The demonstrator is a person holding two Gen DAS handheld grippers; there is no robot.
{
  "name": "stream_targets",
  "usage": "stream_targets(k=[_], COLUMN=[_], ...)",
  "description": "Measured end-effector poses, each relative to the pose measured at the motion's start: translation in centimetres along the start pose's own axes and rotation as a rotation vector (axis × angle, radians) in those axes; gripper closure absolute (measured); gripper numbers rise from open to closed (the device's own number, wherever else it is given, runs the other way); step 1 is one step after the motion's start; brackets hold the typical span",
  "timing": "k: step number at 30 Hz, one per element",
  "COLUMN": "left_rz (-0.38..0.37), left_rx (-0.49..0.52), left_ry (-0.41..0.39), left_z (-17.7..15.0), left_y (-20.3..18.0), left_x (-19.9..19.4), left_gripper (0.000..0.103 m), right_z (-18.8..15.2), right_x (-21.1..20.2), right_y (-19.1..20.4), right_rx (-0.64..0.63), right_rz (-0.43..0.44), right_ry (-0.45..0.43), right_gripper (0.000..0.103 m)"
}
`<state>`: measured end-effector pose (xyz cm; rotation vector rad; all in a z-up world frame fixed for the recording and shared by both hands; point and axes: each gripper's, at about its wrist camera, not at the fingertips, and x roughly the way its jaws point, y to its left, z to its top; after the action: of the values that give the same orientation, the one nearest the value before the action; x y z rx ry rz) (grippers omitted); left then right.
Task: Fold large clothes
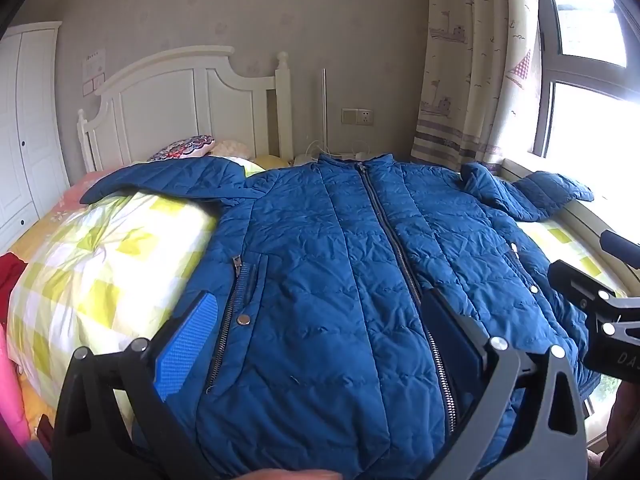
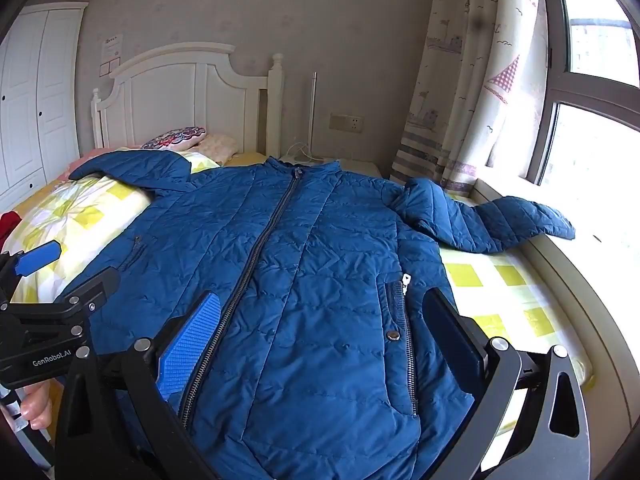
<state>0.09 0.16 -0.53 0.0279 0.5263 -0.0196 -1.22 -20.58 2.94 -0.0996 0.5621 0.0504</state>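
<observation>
A blue quilted jacket (image 1: 340,248) (image 2: 304,264) lies face up and zipped on the bed, collar toward the headboard, both sleeves spread out. Its left sleeve (image 1: 160,178) rests on the quilt. Its right sleeve (image 2: 500,220) reaches onto the window sill. My left gripper (image 1: 316,320) hovers open above the jacket's lower left half, nothing between its blue-padded fingers (image 1: 188,344). My right gripper (image 2: 324,320) hovers open above the lower right half, beside the pocket zip (image 2: 404,312). Each gripper shows at the other view's edge.
A yellow checked quilt (image 1: 100,264) covers the bed, with a white headboard (image 1: 180,108) and pillows behind. A wardrobe (image 2: 32,96) stands left; curtain (image 2: 472,80) and window sill (image 2: 580,264) lie right. Red cloth (image 1: 10,276) sits at the left bed edge.
</observation>
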Motion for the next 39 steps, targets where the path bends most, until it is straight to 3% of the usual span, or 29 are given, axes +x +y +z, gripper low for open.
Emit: stream_targets(k=[39], left_rz=[-0.01], left_rx=[-0.039], left_ry=[0.048], left_z=[-0.4], left_y=[0.9], left_x=[0.5], left_gripper=[0.002], right_z=[-0.7], right_x=[1.0], right_y=[-0.1], right_rx=[0.027], right_rz=[0.039], right_ry=[0.045], right_gripper=[0.006])
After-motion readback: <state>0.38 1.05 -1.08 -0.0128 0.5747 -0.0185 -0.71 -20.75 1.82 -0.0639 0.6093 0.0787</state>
